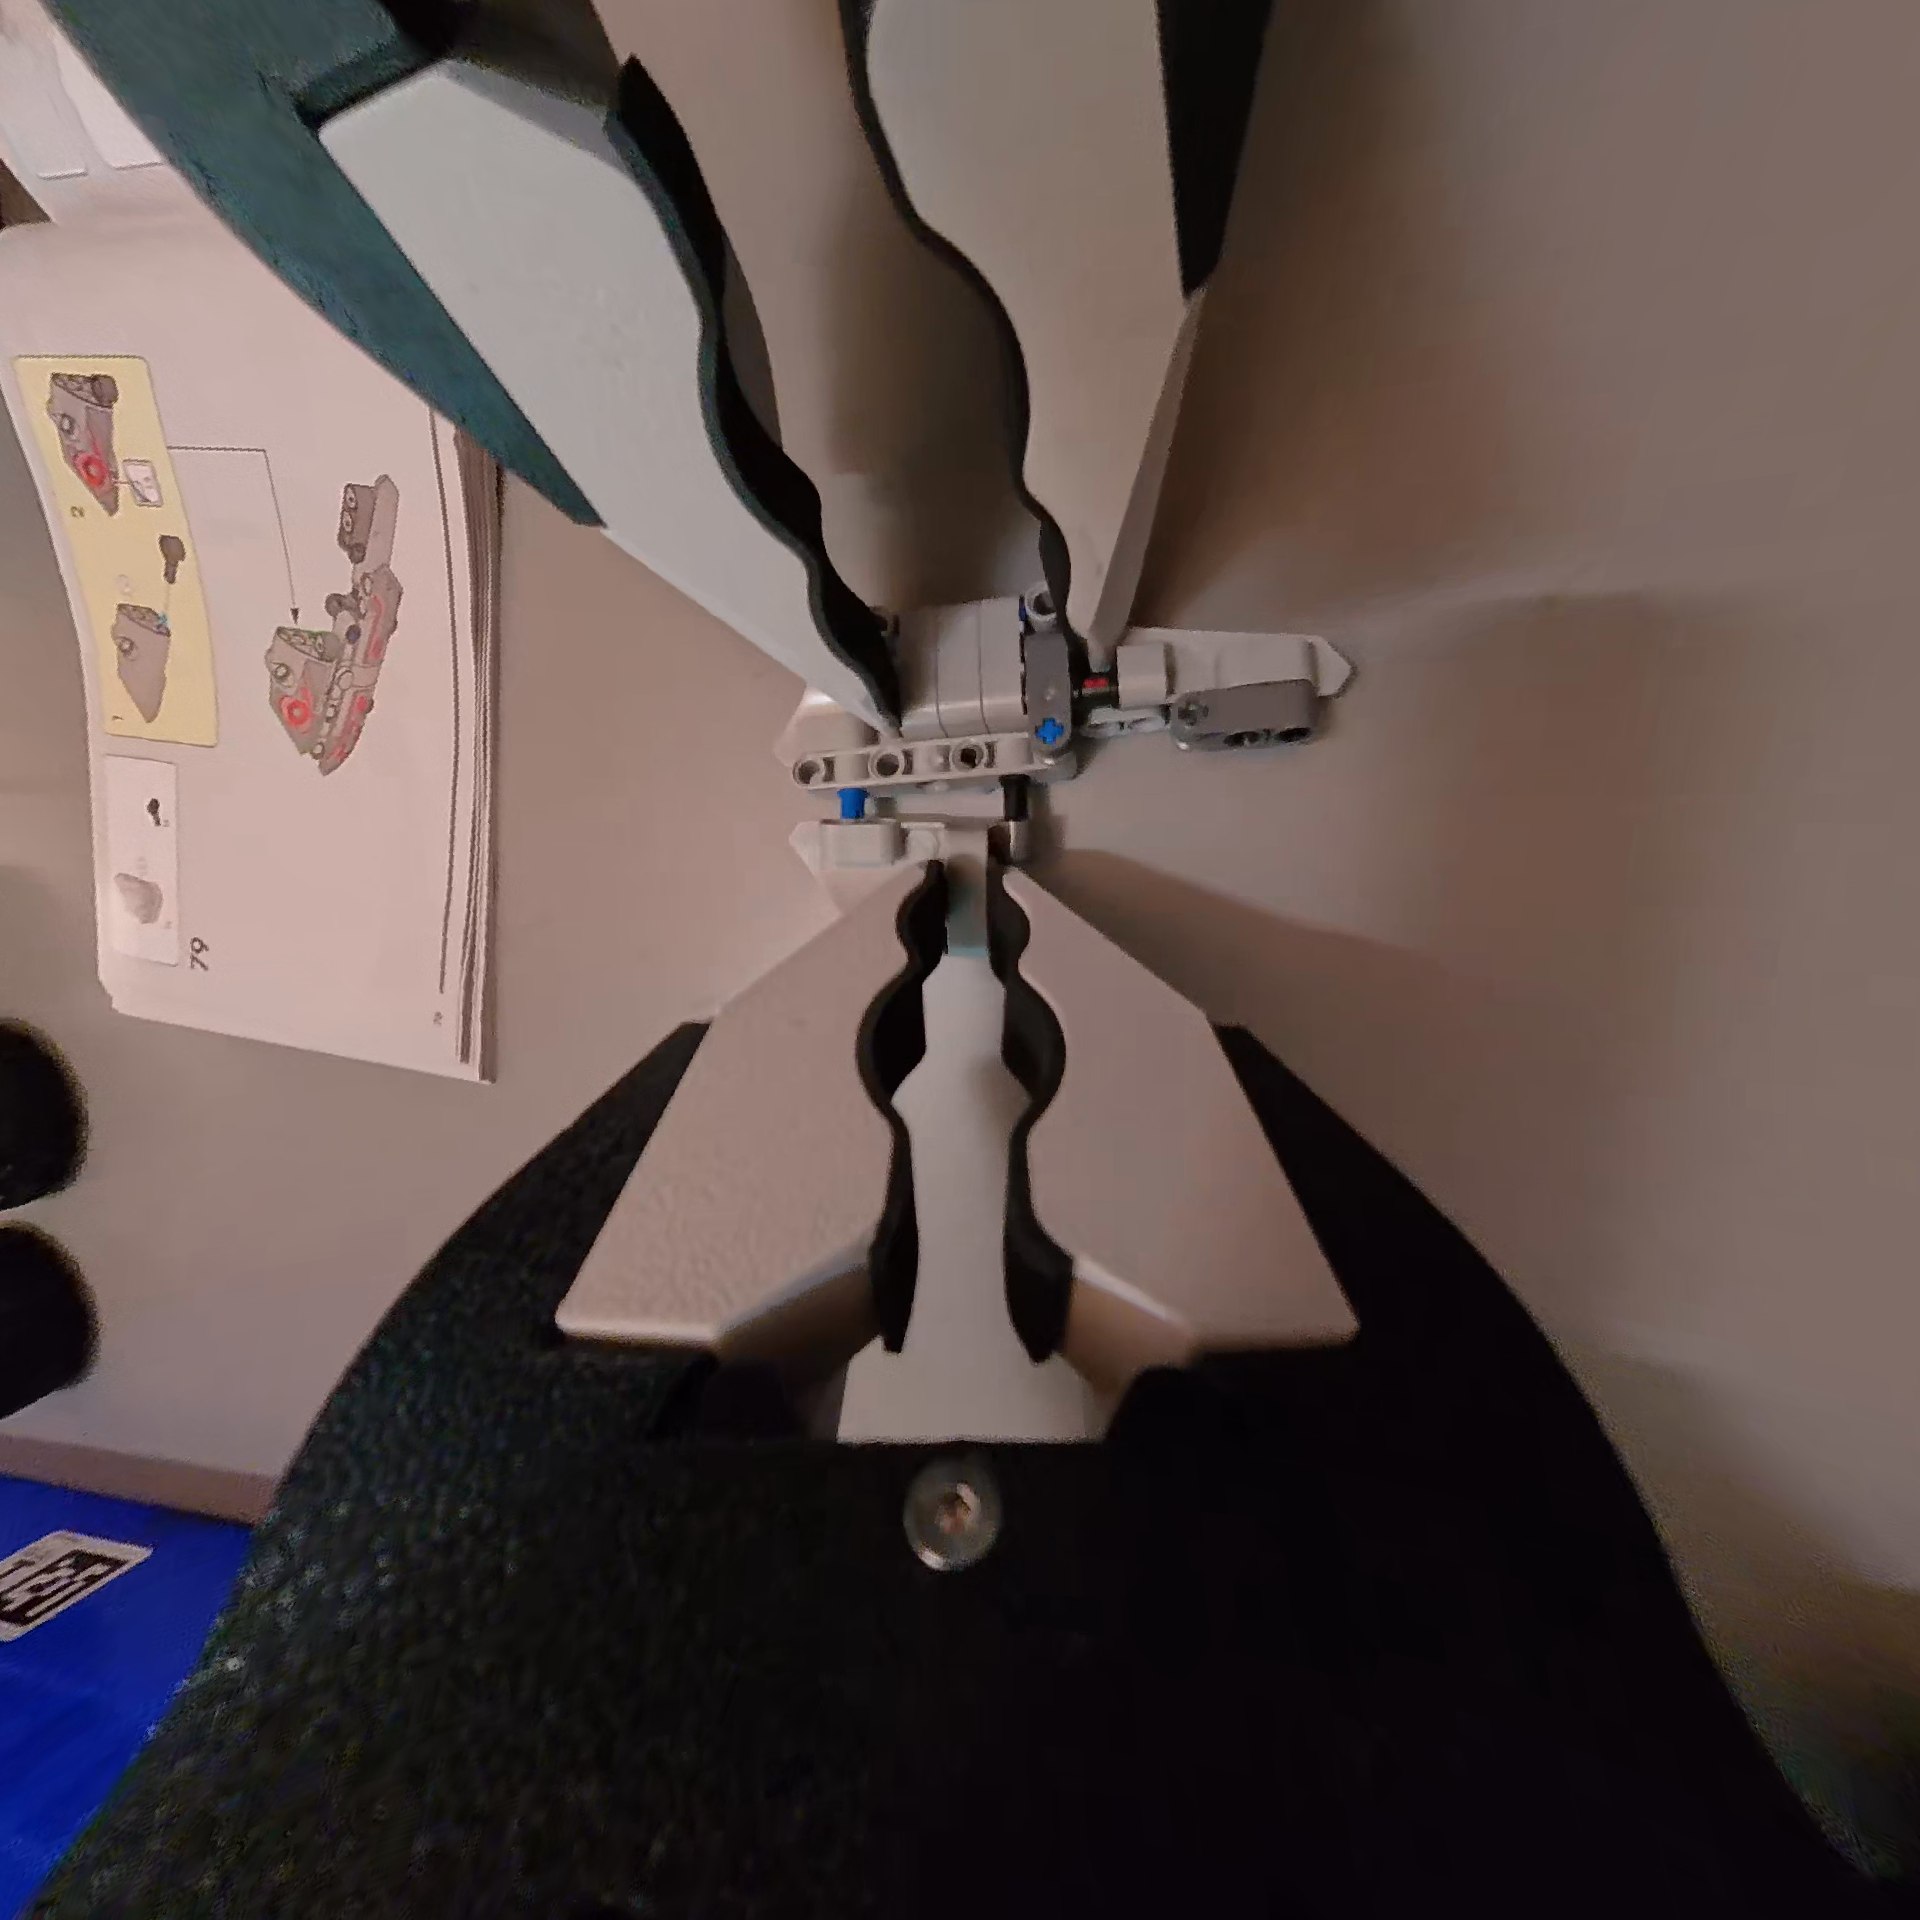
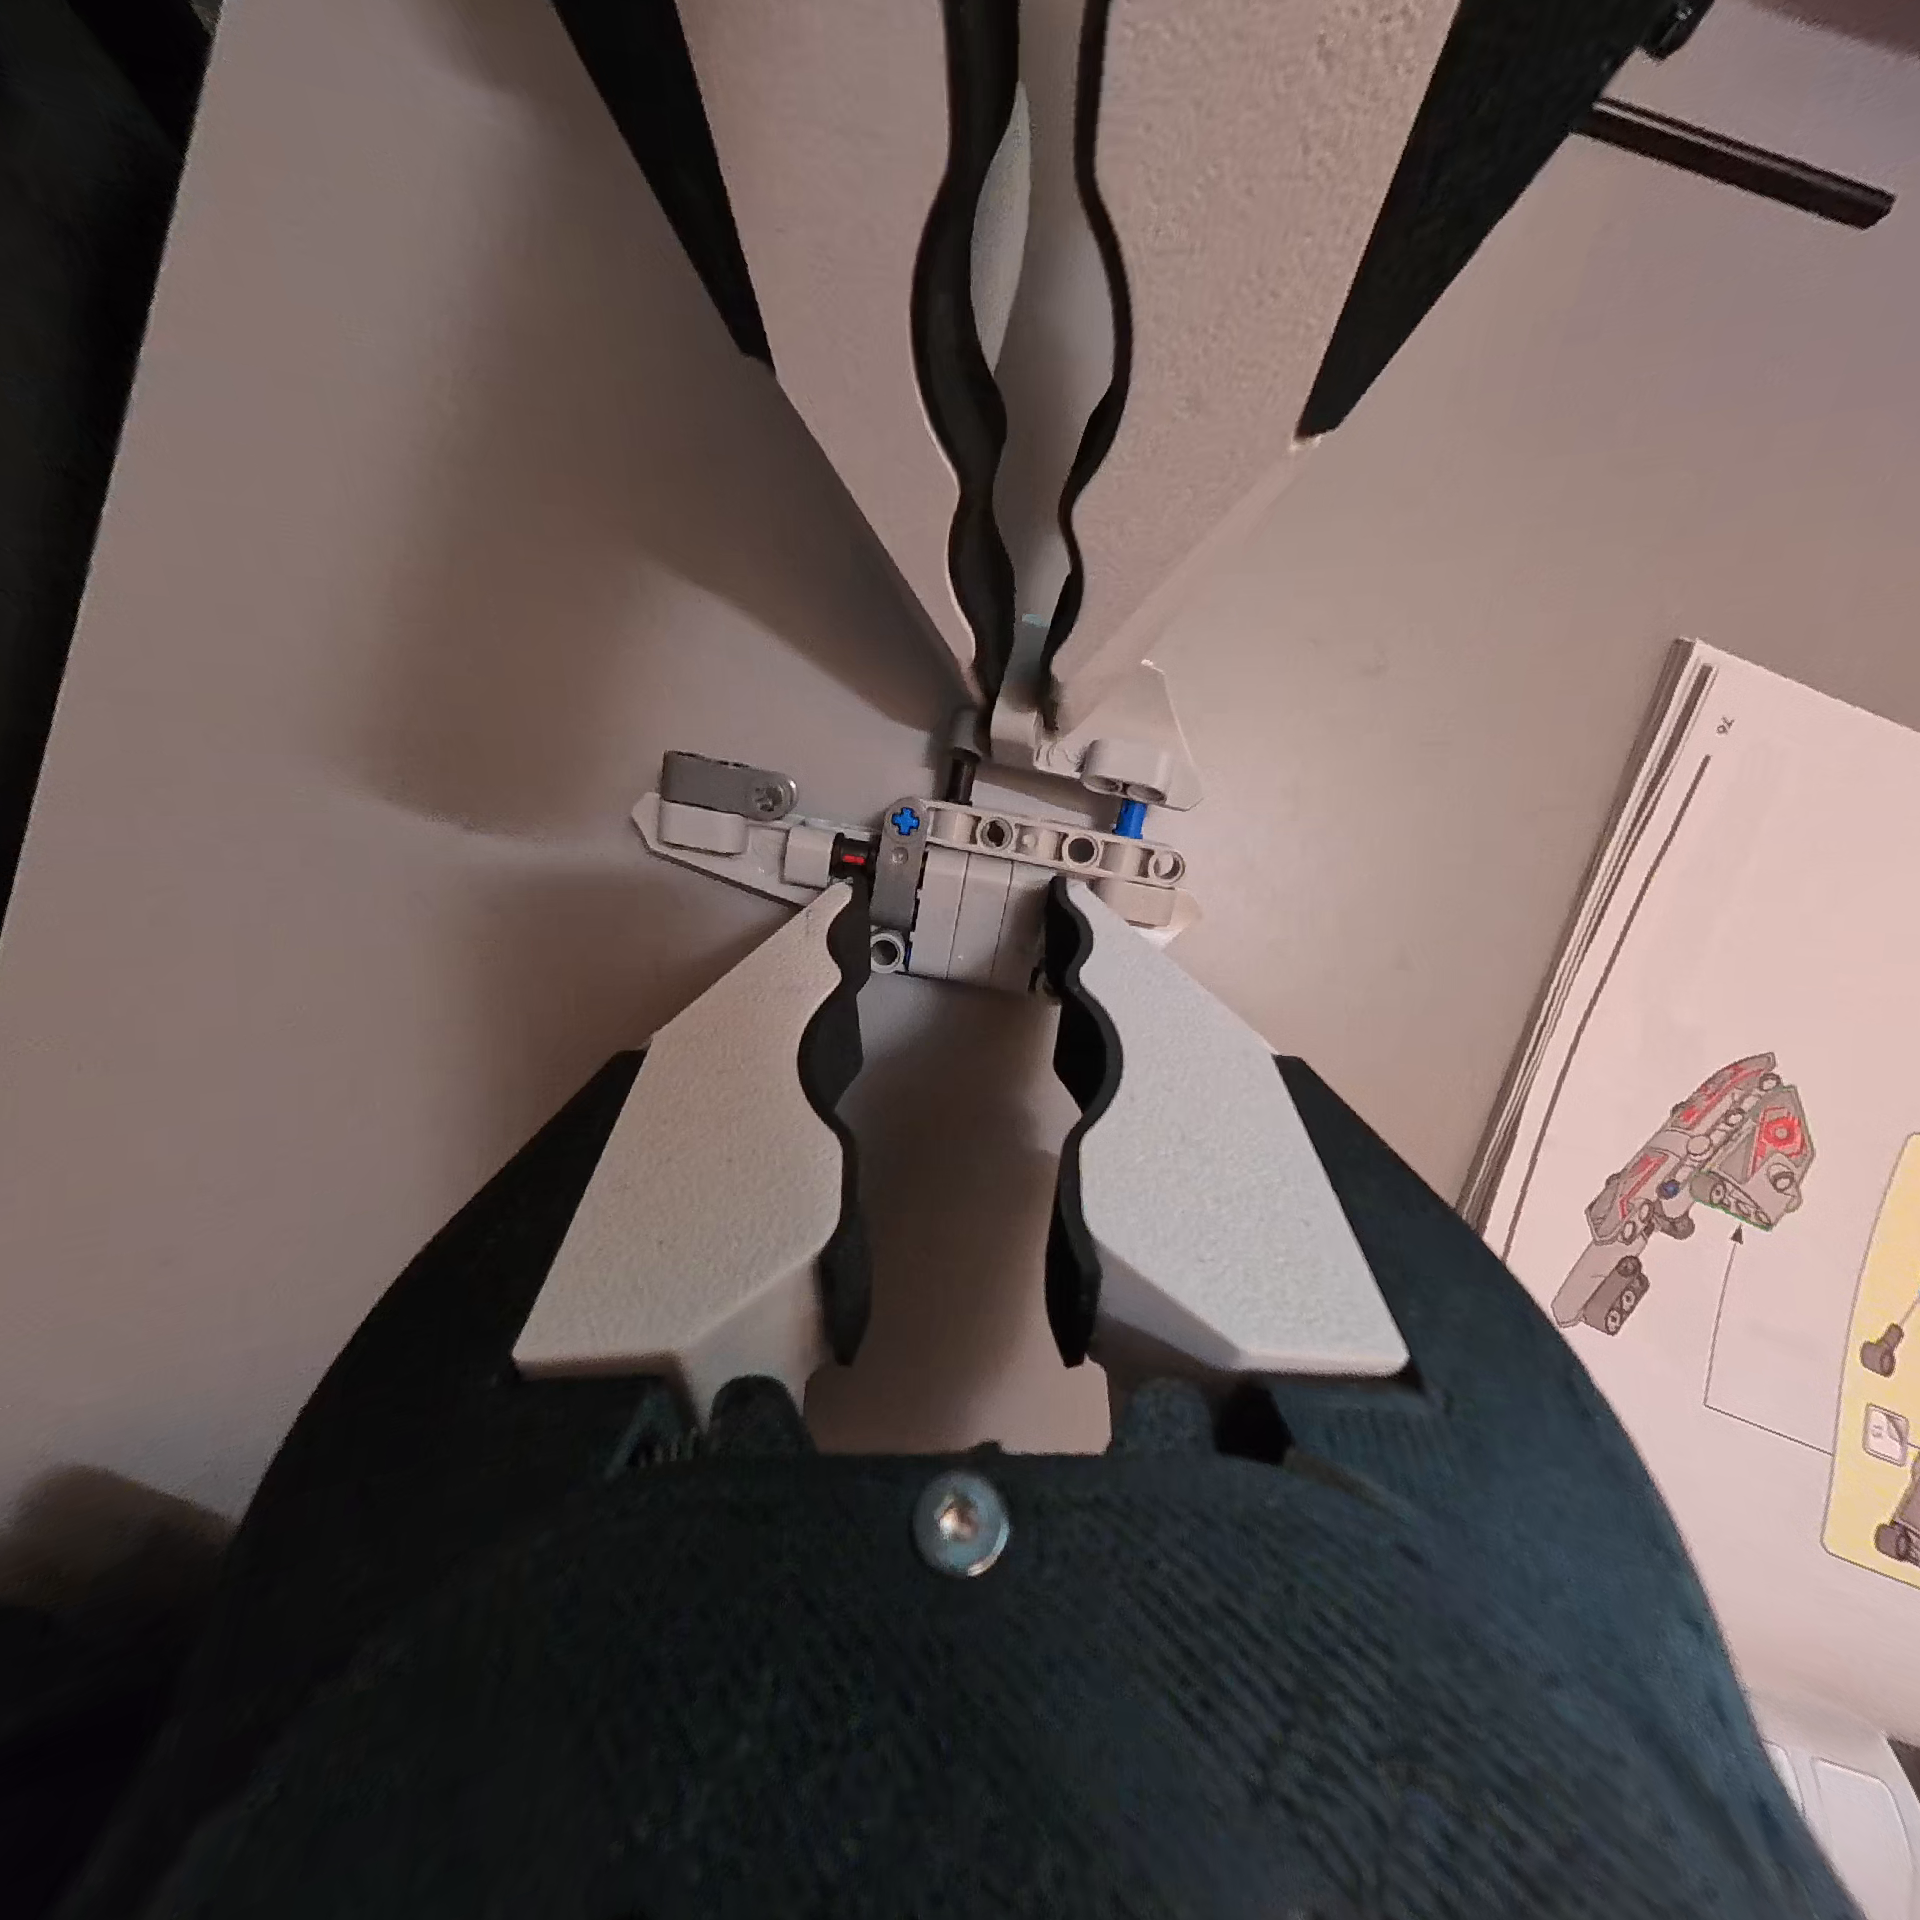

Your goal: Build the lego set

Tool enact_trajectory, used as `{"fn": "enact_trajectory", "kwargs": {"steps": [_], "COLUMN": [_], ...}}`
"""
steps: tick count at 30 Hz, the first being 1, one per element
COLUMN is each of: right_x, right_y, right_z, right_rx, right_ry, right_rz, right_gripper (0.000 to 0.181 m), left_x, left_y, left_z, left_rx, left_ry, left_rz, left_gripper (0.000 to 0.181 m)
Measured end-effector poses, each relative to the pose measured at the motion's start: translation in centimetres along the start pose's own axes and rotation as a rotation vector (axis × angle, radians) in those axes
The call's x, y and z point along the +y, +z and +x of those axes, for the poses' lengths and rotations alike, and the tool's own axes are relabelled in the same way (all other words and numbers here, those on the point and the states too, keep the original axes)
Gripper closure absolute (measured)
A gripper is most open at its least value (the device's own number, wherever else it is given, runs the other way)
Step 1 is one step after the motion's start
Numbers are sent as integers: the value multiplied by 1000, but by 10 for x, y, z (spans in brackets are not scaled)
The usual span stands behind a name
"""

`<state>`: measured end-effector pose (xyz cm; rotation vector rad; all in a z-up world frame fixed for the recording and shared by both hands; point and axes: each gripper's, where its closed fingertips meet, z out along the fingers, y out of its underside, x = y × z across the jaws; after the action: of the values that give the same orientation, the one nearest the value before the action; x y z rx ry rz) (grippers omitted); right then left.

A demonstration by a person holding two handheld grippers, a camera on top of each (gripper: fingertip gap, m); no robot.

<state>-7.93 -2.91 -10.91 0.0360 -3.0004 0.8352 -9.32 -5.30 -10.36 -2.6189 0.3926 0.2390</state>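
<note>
A small grey lego assembly with a holed beam, blue pins and dark grey links hangs between both grippers above the beige table. My left gripper is shut on a thin grey part at its near edge. My right gripper is shut on the assembly's grey block, one finger on each side. In the left wrist view the right gripper comes in from the top. In the right wrist view the left gripper comes in from the top. The underside of the assembly is hidden.
An open instruction booklet lies on the table to the left; in the right wrist view it lies to the right. A blue mat with a printed tag is at the lower left. A dark bar sits far right. The dark bar lies around 15 cm away from my left fingertips.
</note>
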Motion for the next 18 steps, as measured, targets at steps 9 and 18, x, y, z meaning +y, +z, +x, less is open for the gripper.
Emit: {"fn": "enact_trajectory", "kwargs": {"steps": [9,18], "right_x": [-1,-2], "right_y": [1,2], "right_z": [2,2], "right_rx": [2,10], "right_ry": [25,26], "right_rz": [26,37], "right_gripper": [149,149], "left_x": [2,1], "left_y": [2,2], "left_z": [-2,-2], "left_rx": [-52,12], "left_ry": [15,-72], "left_rz": [-41,39], "left_gripper": [176,177]}}
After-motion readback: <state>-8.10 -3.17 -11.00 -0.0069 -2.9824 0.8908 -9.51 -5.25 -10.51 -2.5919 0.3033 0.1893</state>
